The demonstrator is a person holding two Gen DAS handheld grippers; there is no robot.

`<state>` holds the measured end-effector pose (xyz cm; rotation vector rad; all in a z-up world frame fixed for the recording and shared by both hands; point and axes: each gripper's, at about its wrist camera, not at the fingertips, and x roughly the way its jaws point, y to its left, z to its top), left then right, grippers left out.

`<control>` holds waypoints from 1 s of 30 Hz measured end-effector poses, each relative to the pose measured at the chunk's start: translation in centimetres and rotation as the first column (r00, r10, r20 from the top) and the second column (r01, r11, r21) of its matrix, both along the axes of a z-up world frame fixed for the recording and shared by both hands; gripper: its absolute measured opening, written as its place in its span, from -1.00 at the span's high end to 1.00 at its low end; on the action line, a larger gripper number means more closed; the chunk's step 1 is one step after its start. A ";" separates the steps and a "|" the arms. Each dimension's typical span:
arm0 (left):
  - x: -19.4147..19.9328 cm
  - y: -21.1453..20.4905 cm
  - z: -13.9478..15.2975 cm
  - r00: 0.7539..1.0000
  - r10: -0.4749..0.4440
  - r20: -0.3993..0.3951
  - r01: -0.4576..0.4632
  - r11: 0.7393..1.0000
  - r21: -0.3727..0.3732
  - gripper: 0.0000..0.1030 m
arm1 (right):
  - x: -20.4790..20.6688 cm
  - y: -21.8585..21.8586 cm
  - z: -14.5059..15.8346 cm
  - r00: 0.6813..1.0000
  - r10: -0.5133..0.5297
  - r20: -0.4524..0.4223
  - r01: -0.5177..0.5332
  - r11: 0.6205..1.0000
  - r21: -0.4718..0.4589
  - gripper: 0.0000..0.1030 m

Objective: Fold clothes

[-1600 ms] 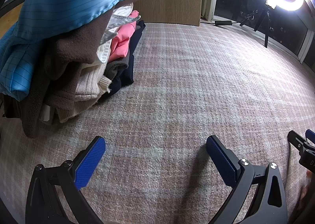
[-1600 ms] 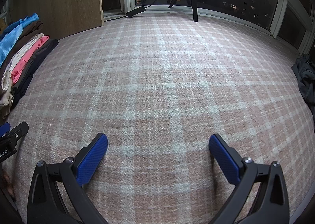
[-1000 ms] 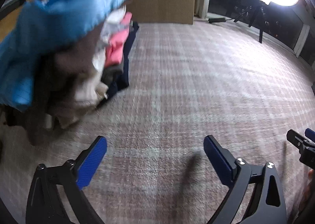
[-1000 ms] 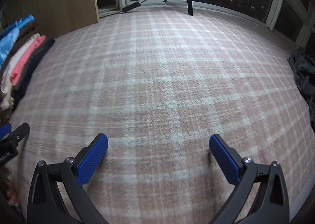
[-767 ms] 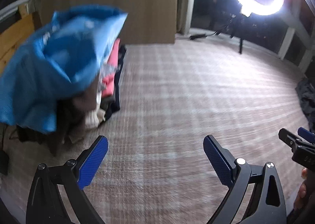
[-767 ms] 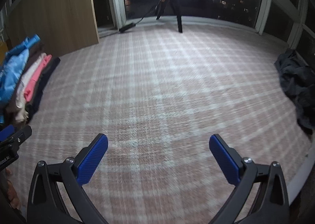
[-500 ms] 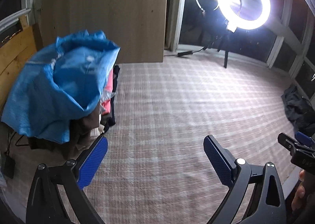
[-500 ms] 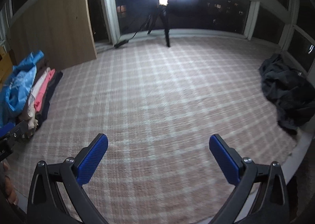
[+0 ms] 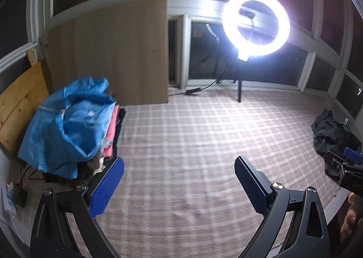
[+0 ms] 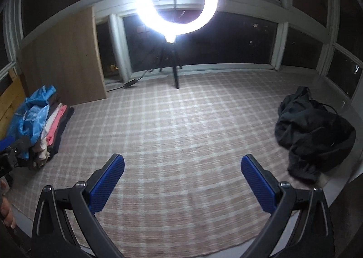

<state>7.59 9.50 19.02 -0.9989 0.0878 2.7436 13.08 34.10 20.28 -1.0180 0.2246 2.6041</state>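
Note:
A stack of folded clothes (image 9: 111, 135) lies at the left edge of the plaid surface (image 9: 192, 144), topped by a loose blue garment (image 9: 65, 126); the right wrist view shows the same stack (image 10: 48, 135) at far left. A crumpled black garment (image 10: 315, 135) lies at the right edge, also in the left wrist view (image 9: 331, 135). My left gripper (image 9: 179, 167) is open and holds nothing, raised well above the surface. My right gripper (image 10: 182, 166) is open too, empty, with the black garment off to its right.
A lit ring light (image 10: 178, 0) on a tripod (image 10: 174, 69) stands at the far edge before dark windows. A wooden board (image 9: 109, 53) leans at the back left, with a cable (image 9: 204, 86) beside it. Wood panelling (image 9: 18, 103) lies behind the stack.
Both grippers have risen and pulled back from the surface, so the views now take in the whole room. The black garment and ring light came into sight. Both stay open.

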 end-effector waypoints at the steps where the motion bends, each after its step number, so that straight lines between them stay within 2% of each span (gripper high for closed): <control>1: 0.3 0.5 0.4 1.000 -0.010 -0.009 0.010 1.000 0.000 -0.91 | 0.6 1.0 0.0 1.000 -0.005 -0.005 0.005 1.000 0.002 -1.00; 8: 1.2 6.7 1.7 0.993 -0.112 -0.035 0.112 0.994 0.003 -0.91 | 2.9 7.0 0.0 0.998 -0.055 -0.032 0.055 0.998 0.012 -1.00; 13: 1.3 11.8 2.1 0.981 -0.185 -0.049 0.185 0.983 -0.013 -0.91 | 4.6 13.1 -0.6 0.990 -0.134 -0.040 0.135 0.991 0.011 -1.00; 17: 1.2 16.2 2.2 0.966 -0.256 -0.038 0.256 0.967 0.003 -0.91 | 6.0 18.2 -1.2 0.980 -0.196 -0.036 0.196 0.980 0.011 -1.00; 22: 0.1 20.8 2.6 0.948 -0.316 -0.023 0.316 0.949 0.000 -0.91 | 6.4 26.7 -3.8 0.954 -0.300 0.027 0.300 0.954 0.006 -1.00; 25: -1.1 23.5 2.8 0.943 -0.333 -0.009 0.333 0.943 -0.028 -0.91 | 5.6 31.5 -5.8 0.934 -0.348 0.080 0.351 0.936 -0.022 -1.00; 30: -2.9 27.5 2.4 0.931 -0.363 0.033 0.365 0.929 -0.065 -0.91 | 3.9 37.5 -9.0 0.915 -0.382 0.128 0.393 0.917 -0.072 -1.00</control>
